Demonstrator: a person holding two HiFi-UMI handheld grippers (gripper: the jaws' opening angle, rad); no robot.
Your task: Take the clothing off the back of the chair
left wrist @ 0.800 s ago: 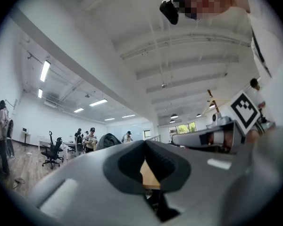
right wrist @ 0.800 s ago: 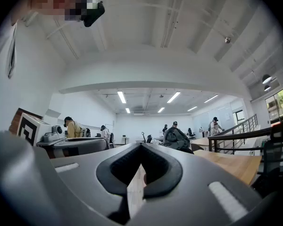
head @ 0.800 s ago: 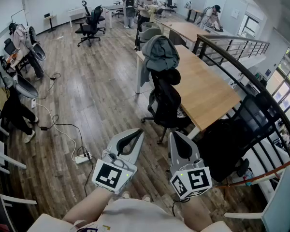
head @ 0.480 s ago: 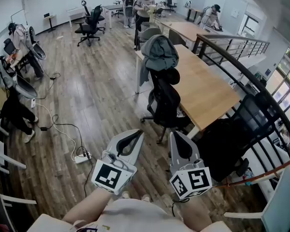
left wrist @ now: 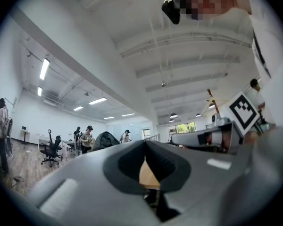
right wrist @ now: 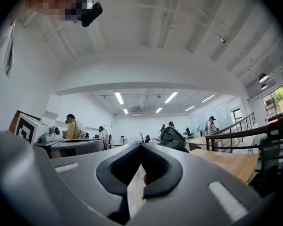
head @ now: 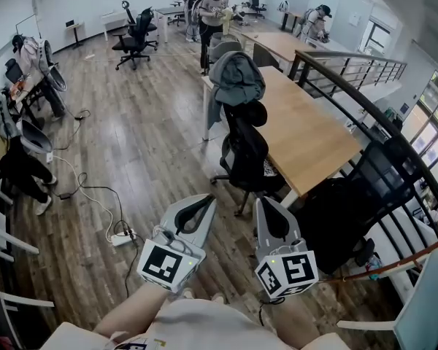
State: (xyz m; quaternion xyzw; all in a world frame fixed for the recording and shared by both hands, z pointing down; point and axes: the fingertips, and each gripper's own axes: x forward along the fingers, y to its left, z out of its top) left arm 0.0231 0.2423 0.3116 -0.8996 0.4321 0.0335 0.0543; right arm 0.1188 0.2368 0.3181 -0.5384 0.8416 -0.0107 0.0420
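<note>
Our left gripper and right gripper are closed and empty. The grey jacket hangs on the chair well ahead, about midway between them.

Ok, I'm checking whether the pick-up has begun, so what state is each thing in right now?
Clothing: draped over the chair back, untouched.
Chair: upright, beside the table.
Left gripper: shut, empty, well short of the chair.
Right gripper: shut, empty, well short of the chair.
</note>
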